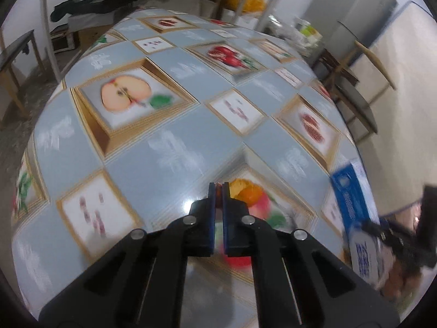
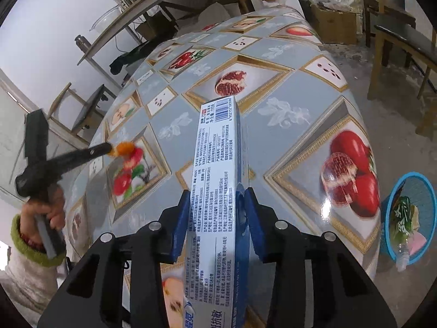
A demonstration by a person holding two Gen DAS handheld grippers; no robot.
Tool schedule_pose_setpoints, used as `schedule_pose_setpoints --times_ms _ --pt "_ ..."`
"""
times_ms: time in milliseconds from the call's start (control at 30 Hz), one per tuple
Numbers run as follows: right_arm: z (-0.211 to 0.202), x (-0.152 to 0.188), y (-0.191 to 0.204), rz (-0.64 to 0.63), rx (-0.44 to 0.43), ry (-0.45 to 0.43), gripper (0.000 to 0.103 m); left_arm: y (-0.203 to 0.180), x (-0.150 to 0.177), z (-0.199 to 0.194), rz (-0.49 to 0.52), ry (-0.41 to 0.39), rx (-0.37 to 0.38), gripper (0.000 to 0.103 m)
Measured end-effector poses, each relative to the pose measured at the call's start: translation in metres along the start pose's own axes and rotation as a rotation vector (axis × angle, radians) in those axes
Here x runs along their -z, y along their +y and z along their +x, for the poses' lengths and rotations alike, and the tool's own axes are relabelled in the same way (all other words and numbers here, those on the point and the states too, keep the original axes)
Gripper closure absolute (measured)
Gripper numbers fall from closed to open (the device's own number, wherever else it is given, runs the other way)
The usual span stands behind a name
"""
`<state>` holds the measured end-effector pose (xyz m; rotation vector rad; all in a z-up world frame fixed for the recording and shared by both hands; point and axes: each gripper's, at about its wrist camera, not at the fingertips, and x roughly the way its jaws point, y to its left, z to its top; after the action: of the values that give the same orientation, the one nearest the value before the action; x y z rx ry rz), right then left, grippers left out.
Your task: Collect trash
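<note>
My right gripper (image 2: 215, 205) is shut on a long blue-and-white toothpaste box (image 2: 215, 164) and holds it lengthwise above the fruit-print table (image 2: 295, 87). The box also shows at the right edge of the left wrist view (image 1: 352, 199). My left gripper (image 1: 218, 188) is shut over the table, with a piece of orange peel (image 1: 248, 191) lying just beyond its tips; I cannot tell whether it grips the peel. In the right wrist view the left gripper (image 2: 109, 149) touches that orange peel (image 2: 124, 147). A blue trash basket (image 2: 407, 218) holding wrappers and a bottle stands on the floor at the right.
Chairs (image 2: 396, 41) and a cardboard box (image 2: 336, 22) stand on the floor beyond the table's right side. A shelf table (image 2: 131, 19) and a dark cloth (image 2: 131, 54) are at the far left. Another chair (image 1: 352, 104) stands right of the table in the left wrist view.
</note>
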<state>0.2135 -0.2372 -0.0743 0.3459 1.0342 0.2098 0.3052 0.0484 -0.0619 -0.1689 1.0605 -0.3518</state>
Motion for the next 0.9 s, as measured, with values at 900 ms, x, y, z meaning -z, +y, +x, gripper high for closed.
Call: schedule_pose_setpoints --times_ms 900 --pt "-0.021 0.052 0.010 -0.020 0.064 -0.011 0.064 -0.024 0.115 -0.034 0.017 0.026 0.019 0.076"
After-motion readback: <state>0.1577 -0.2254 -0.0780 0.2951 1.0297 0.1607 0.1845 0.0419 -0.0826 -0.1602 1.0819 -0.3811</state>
